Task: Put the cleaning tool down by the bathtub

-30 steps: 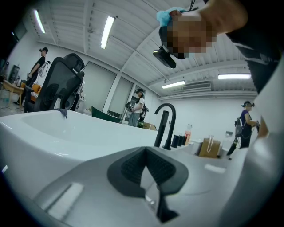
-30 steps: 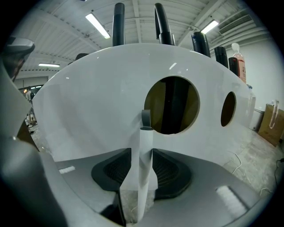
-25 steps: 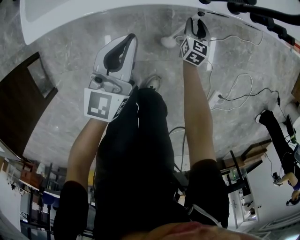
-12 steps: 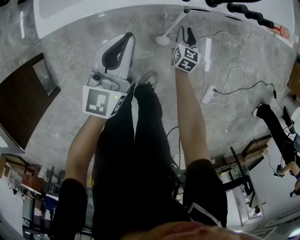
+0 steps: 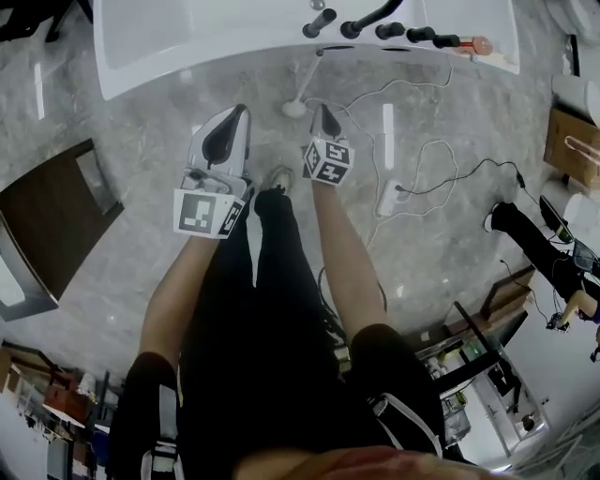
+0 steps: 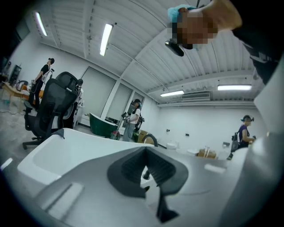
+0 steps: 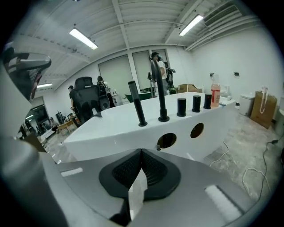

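The cleaning tool [image 5: 298, 99], white with a thin handle and a round head, rests on the marble floor with its handle leaning up against the side of the white bathtub [image 5: 187, 47]. My right gripper [image 5: 323, 112] hovers just right of the tool's head, apart from it. It is shut, its pads meet with nothing between them, and it faces the tub's wall [image 7: 133, 128]. My left gripper [image 5: 233, 112] hangs to the left of the tool, shut and empty, pointing at the tub's rim [image 6: 66, 150]. Neither gripper view shows the tool.
Black taps [image 5: 375, 23] and a bottle [image 5: 473, 44] stand on the tub's ledge. A power strip [image 5: 388, 199] with loose white cables lies on the floor to the right. A dark cabinet [image 5: 47, 225] stands left, a cardboard box [image 5: 567, 141] right. Other people stand around.
The right gripper has drawn back from the tool's handle, and its jaws have shut. The tool stays leaning by the tub. Both grippers and the head view have pulled away from the tub.
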### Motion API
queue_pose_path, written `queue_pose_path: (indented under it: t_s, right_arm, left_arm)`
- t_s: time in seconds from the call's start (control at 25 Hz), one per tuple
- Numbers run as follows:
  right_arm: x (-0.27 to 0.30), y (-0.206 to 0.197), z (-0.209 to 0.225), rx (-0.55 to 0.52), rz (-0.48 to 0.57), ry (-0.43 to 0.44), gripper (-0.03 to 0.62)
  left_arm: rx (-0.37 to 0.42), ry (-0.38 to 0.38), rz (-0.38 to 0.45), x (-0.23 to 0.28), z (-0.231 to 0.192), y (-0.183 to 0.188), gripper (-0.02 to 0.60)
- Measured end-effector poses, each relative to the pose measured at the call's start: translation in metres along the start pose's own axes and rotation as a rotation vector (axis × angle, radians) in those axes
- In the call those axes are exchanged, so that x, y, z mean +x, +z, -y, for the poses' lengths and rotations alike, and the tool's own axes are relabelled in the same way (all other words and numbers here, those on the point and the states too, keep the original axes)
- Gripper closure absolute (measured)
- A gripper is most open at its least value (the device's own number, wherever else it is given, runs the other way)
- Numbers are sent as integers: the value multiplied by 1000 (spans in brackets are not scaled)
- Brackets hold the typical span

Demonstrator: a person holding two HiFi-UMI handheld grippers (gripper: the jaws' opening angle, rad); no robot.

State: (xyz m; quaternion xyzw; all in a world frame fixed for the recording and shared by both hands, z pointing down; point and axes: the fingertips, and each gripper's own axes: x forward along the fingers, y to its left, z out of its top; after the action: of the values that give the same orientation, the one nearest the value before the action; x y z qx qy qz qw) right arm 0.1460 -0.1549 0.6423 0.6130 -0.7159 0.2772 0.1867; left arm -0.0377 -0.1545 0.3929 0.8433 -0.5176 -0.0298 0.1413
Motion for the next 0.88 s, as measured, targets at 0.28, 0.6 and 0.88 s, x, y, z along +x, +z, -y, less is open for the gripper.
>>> queue_pose_path:
  t_s: [0.28, 0.6, 0.88]
  right_arm:
    - [-94, 65, -24, 24, 55, 29, 594]
    - [-182, 148, -40, 40, 167, 38, 594]
    - [-253, 213, -47, 10, 268, 21, 594]
  left_arm:
    - [-39, -19, 7, -26, 46, 66, 574]
    - [-13, -75, 39, -44, 79, 135, 574]
    - [14, -55, 55, -59, 94, 184, 574]
